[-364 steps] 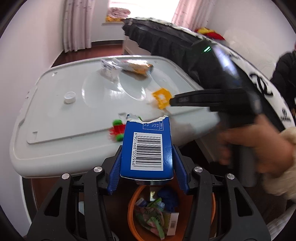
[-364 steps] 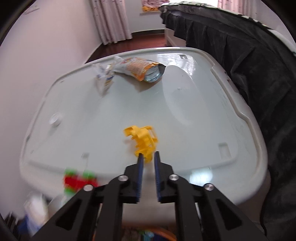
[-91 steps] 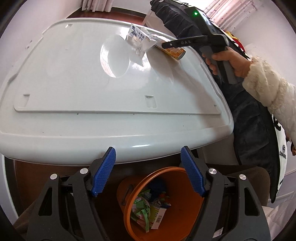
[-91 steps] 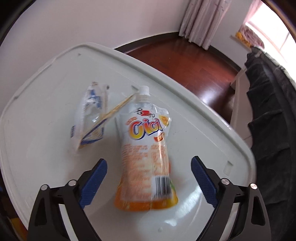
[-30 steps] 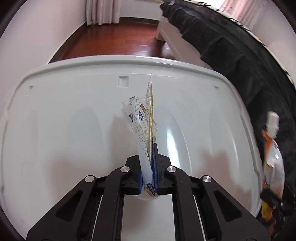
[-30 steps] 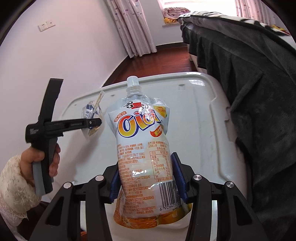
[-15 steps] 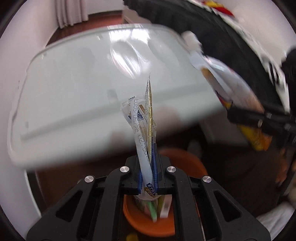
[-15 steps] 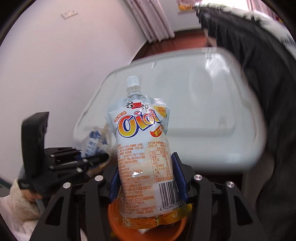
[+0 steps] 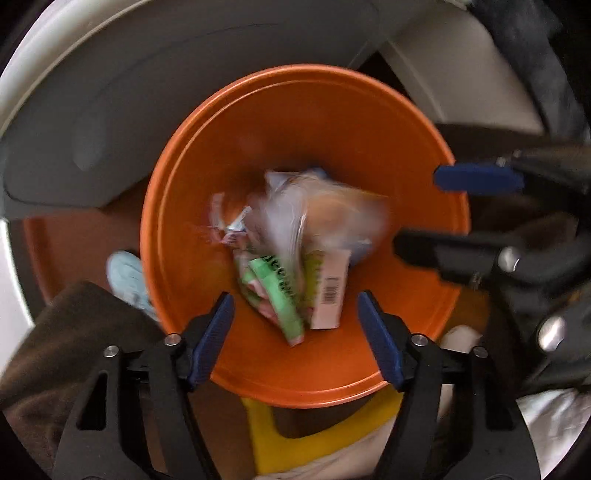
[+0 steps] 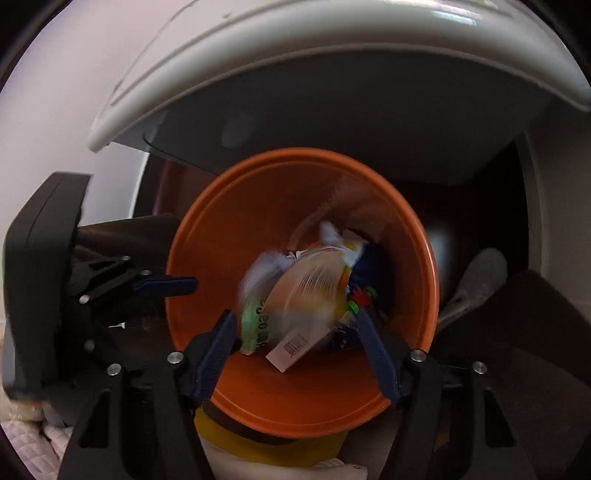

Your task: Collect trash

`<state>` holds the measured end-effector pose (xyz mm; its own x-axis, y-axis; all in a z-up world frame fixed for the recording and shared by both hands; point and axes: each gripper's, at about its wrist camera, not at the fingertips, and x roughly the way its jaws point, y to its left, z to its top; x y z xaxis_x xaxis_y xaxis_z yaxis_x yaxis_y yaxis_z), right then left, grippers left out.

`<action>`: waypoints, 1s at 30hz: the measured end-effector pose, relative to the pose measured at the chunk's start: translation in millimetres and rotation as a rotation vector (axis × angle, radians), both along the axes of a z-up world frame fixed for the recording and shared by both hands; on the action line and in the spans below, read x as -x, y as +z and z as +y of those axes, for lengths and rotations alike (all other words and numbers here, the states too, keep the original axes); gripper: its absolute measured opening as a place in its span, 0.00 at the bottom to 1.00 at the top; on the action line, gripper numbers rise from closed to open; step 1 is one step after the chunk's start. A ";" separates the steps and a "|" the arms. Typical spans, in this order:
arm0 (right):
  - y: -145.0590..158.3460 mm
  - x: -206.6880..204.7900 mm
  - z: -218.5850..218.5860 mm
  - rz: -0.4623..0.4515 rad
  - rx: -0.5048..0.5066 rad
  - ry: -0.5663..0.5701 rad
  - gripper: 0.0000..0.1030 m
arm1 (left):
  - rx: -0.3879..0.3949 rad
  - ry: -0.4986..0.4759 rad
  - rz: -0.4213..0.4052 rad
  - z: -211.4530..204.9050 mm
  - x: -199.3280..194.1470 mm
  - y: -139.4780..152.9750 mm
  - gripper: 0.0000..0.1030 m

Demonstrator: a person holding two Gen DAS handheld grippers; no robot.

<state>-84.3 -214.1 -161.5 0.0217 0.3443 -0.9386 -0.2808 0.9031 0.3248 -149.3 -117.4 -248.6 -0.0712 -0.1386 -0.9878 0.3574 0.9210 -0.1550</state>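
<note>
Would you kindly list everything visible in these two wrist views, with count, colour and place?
Round plastic bin: one, orange, below both grippers.
Blurred drink pouch: one, orange and clear, inside bin on top.
Green wrapper: one, inside bin.
Barcoded carton: one, pale, inside bin.
White plastic lid-like tabletop: one, overhanging bin.
Yellow object: one, under bin.
Left gripper: one, black with blue pads, open.
Right gripper: same, open.

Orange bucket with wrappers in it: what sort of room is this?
Probably a home room, though little shows. An orange bucket serves as a trash bin, holding wrappers, beside a white plastic tabletop and dark cloth.
</note>
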 end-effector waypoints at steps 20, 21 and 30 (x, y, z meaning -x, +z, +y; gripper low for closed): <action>23.6 18.9 -25.6 -0.174 -0.011 -0.096 0.94 | 0.011 0.028 -0.225 8.1 6.6 43.9 0.70; 25.8 20.2 -26.1 -0.180 -0.009 -0.097 0.94 | 0.018 0.023 -0.244 6.9 7.8 47.4 0.70; 27.9 24.2 -23.6 -0.172 0.012 -0.082 0.95 | 0.059 0.099 -0.399 21.0 7.4 88.3 0.85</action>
<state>-108.5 -237.7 -133.6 0.2097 0.3232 -0.9228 -0.2570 0.9288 0.2669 -156.7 -96.4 -160.3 0.3326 -0.1823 -0.9253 0.3101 0.9477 -0.0752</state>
